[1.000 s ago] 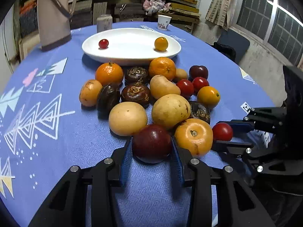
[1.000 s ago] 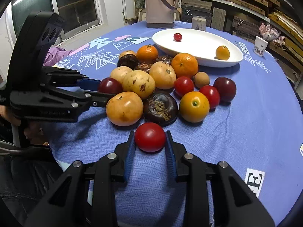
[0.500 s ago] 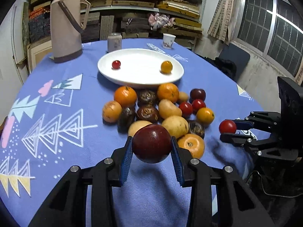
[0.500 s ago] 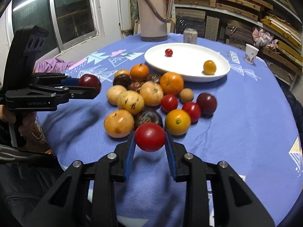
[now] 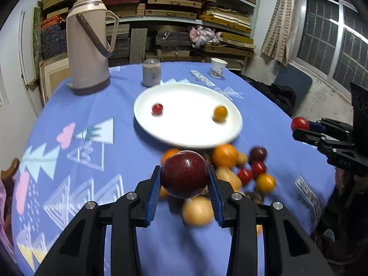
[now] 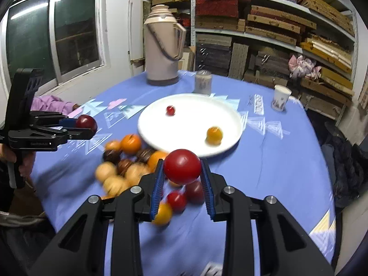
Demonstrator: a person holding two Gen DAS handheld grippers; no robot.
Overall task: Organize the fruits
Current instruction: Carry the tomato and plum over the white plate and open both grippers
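Left wrist view: our left tongs (image 5: 184,177) were closed on a dark red plum (image 5: 184,174), its round sides pinched between the blue pads (image 5: 154,192) and held clear of the cloth. Off to their right, our right tongs (image 6: 182,173) gripped a bright red tomato (image 6: 182,166) the same way, jaws drawn in narrow around it. Below and just beyond both sets of tongs lay the loose pile of fruit (image 5: 232,174) on the blue tablecloth (image 5: 96,207); ahead of it sat the white plate (image 5: 184,138), carrying one small red fruit (image 5: 157,109) and one small orange fruit (image 5: 220,112), well apart. We judged the risks plain: smooth round skins could slip out of the pads on the way over, a dropped fruit could scatter the pile or roll off the table, and fruit released too high could roll across the shallow plate. Our two tongs, converging on one plate, could also collide. Beyond the plate stood a thermos (image 5: 88,46).
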